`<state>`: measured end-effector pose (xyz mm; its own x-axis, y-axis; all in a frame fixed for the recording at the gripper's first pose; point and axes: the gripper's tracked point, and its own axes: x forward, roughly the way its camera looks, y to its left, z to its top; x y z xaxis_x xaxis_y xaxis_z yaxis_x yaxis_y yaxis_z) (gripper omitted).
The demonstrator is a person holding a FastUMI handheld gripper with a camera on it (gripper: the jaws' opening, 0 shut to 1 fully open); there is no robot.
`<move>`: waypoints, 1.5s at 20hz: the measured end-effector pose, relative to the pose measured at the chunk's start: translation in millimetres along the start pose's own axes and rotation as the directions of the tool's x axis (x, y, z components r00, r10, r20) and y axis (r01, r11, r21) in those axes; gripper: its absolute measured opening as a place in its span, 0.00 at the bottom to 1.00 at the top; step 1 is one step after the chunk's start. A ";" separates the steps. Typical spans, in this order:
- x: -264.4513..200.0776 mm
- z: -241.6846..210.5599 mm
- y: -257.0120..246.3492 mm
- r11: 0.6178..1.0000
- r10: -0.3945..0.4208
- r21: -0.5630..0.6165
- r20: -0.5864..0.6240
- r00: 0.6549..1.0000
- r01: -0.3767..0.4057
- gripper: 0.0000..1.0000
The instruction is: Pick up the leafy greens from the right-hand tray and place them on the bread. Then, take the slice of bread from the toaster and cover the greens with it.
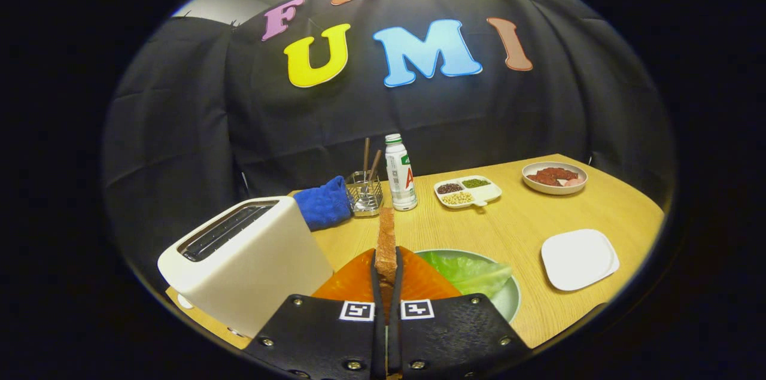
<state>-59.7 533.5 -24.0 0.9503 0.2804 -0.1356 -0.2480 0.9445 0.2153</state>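
Back of the wooden table [514, 230] has a blue towel [324, 203] bunched up right next to a little wire holder [365, 194] with a couple of brown sticks in it. Beside that stands a white bottle [400, 173] with a green cap. Further right there's a white divided dish [468, 191] with dark, green and pale beans, then a bowl [555, 178] of reddish meat. Nearer, an empty square white plate [579, 258].

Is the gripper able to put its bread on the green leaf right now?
Probably yes. The gripper is shut on the bread slice, held upright, and the lettuce leaf lies just ahead to the right on the green plate, nothing between them.
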 end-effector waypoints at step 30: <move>-19.0 16.7 -111.1 0.981 -0.004 -0.191 0.078 0.997 0.018 0.37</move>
<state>-47.1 420.4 -29.3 0.9629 0.2628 -0.0606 -0.2618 0.9648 0.0239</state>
